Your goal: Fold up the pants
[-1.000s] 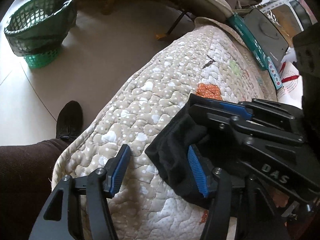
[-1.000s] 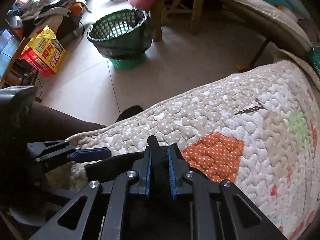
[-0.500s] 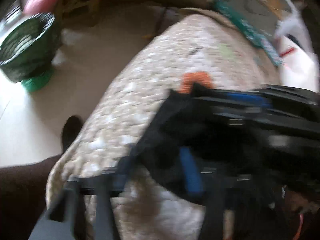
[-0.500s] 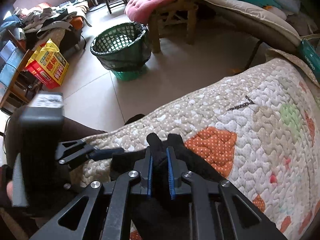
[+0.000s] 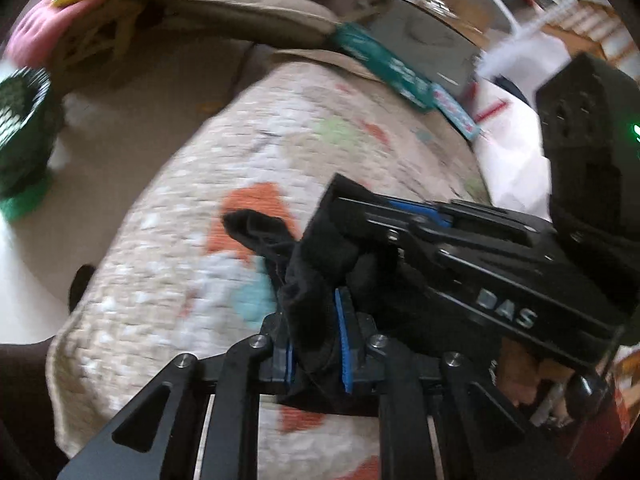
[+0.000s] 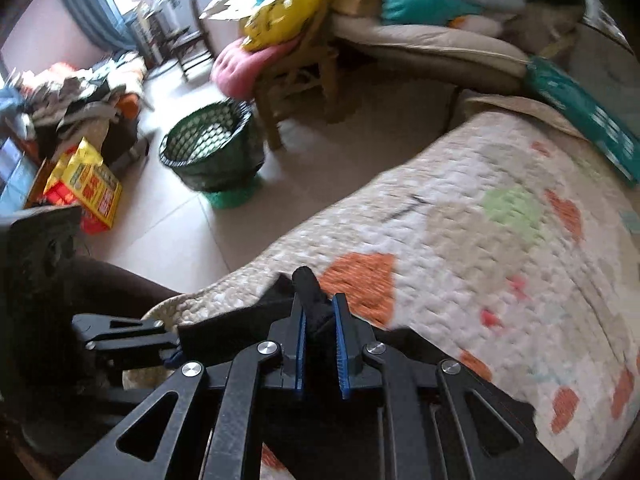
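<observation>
Since the earlier frame, our left gripper (image 5: 316,344) went from spread wide over the quilt (image 5: 168,240) to clamped tight on the black pants (image 5: 308,280), and both grippers lifted, so more of the room came into the right view. We held the pants bunched between the left pads, cloth sticking out ahead of the tips and draping to the right toward the right gripper (image 5: 420,216), which sat just right of and ahead of the left one. In the right wrist view we kept the right gripper (image 6: 320,340) narrow too, pinching a fold of pants (image 6: 310,296) between its blue pads, a nub of cloth poking past the tips. From there the left gripper (image 6: 132,336) showed to the left, cloth stretched between the two. Quilt (image 6: 460,248) lay under and ahead of both. Green basket (image 6: 212,156) stood on the floor, far ahead-left. Views were blurred.
</observation>
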Tool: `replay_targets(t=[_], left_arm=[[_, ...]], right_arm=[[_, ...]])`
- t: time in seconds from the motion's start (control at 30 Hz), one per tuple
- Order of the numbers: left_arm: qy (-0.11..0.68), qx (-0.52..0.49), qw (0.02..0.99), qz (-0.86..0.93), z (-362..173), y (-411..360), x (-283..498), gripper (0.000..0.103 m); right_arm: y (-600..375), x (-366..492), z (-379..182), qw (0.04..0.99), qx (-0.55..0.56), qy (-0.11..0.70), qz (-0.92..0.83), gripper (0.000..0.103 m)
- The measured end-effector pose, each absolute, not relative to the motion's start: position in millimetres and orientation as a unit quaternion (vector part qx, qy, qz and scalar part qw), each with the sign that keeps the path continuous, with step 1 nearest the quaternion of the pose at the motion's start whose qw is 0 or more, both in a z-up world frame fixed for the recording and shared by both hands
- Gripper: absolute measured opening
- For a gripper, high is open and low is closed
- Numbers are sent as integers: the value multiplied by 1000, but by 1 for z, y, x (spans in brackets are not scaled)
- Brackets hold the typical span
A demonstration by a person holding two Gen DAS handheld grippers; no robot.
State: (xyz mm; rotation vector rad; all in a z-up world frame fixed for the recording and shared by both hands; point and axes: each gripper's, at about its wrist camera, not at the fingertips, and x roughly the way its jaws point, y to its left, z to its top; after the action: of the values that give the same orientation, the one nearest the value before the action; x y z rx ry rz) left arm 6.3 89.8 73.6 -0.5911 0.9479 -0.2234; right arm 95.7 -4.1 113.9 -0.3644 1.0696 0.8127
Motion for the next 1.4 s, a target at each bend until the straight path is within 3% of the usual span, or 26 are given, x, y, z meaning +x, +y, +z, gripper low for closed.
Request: replay_targets(t=[0.17, 0.33, 0.5, 0.57, 0.7, 0.83, 0.93, 1.13, 1.23, 1.27, 1.4], left_arm=[[456, -215, 851, -148, 88, 10, 20, 16], [488, -161, 838, -186, 68, -67, 32, 16], [520, -127, 817, -214, 44, -111, 29, 28], [519, -140, 808, -240, 52, -107, 20, 40], [511, -158, 797, -282, 73, -83, 2, 49], [482, -162, 824, -250, 90, -45, -6, 52], [494, -198, 822, -204, 75, -23, 8, 52], [517, -177, 820, -170, 39, -35, 27, 51], [514, -142, 828, -174, 33, -45, 21, 51], [511, -133, 830, -179, 32, -47, 19, 51], [503, -143, 830, -192, 30, -36, 15, 51]], right_arm=[[-73, 96, 123, 790, -144, 495, 333, 13], [-156, 96, 108, 801, -112, 523, 269, 14], [-232, 95, 74, 788, -77, 580, 191, 24], [-259, 92, 72, 797, -51, 577, 171, 30], [-305, 90, 87, 823, 47, 548, 144, 44], [-307, 84, 118, 857, 80, 489, 143, 43], [-282, 76, 127, 840, 119, 479, 223, 37], [-231, 74, 81, 789, 111, 547, 258, 37], [-227, 74, 54, 790, 28, 586, 175, 37], [-231, 74, 48, 790, -1, 596, 144, 32], [-238, 72, 53, 792, 2, 595, 137, 31]])
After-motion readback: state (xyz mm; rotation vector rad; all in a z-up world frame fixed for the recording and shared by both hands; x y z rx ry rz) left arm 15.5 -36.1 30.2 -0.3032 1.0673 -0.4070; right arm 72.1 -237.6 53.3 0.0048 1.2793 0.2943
